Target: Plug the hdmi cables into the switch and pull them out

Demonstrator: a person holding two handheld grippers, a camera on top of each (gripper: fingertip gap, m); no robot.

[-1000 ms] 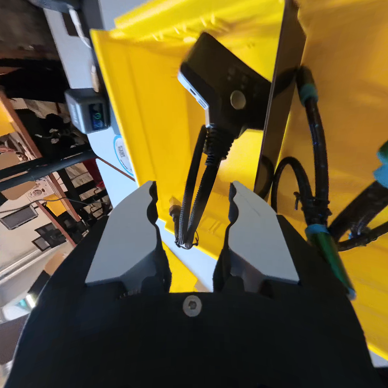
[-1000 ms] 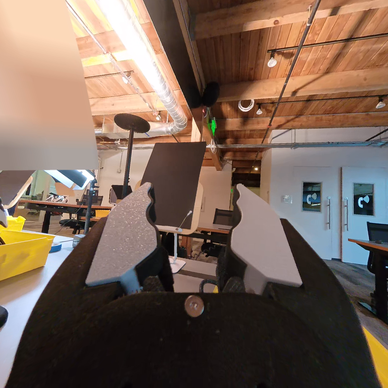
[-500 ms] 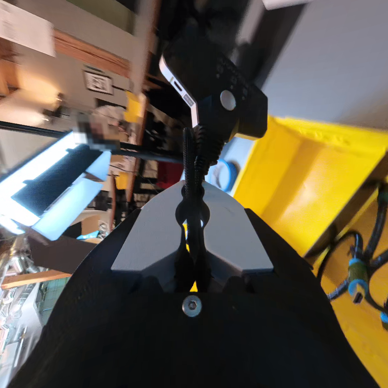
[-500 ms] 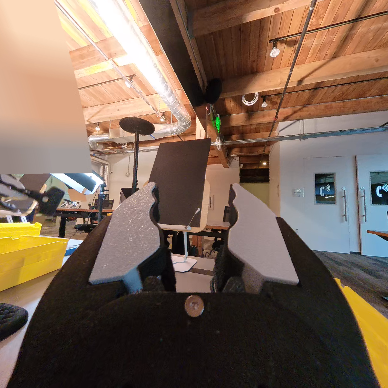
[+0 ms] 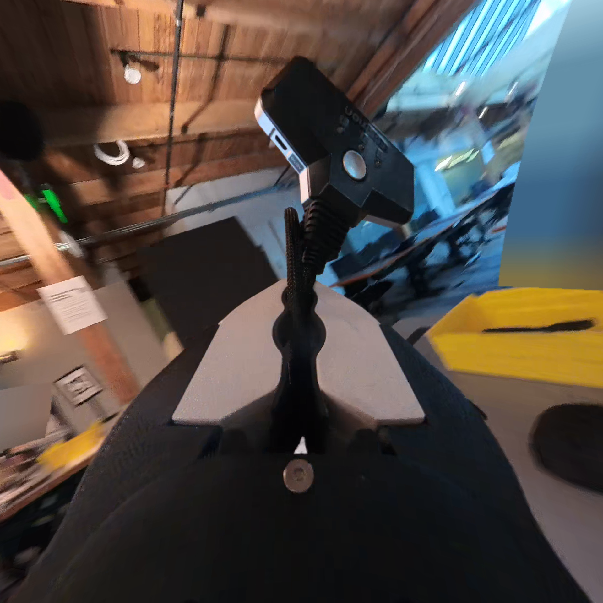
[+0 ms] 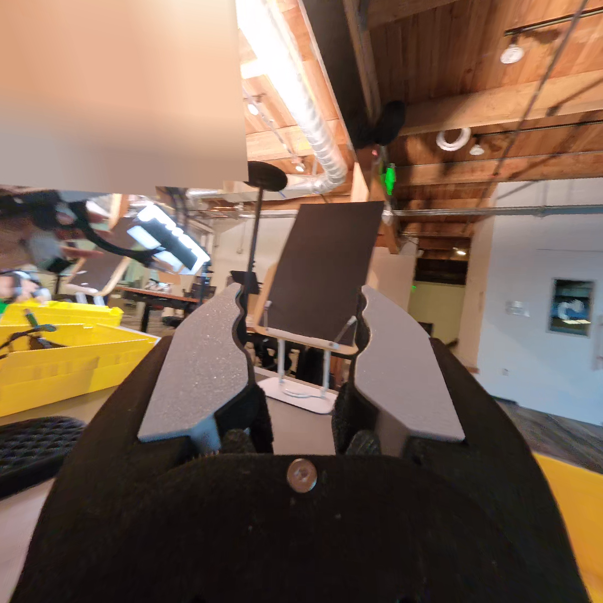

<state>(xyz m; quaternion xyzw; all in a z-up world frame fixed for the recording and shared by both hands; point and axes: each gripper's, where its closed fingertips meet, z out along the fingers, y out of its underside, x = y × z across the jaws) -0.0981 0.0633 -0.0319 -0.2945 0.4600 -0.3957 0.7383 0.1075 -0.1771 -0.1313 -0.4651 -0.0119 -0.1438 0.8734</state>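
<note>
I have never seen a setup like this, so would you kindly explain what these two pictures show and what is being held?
No robot here: a person holds a two-finger gripper in each hand, and each picture comes from a camera looking forward along those fingers. The left gripper is shut on the braided black cable of the small black switch, which sticks up in the air beyond the fingertips. The right gripper is open and holds nothing. On the table sit yellow bins with more cables inside, and a black pad. The flat blurred patches are privacy masks.

Matt black plastic switch (image 5: pixel 339 143), braided cable (image 5: pixel 295 257).
</note>
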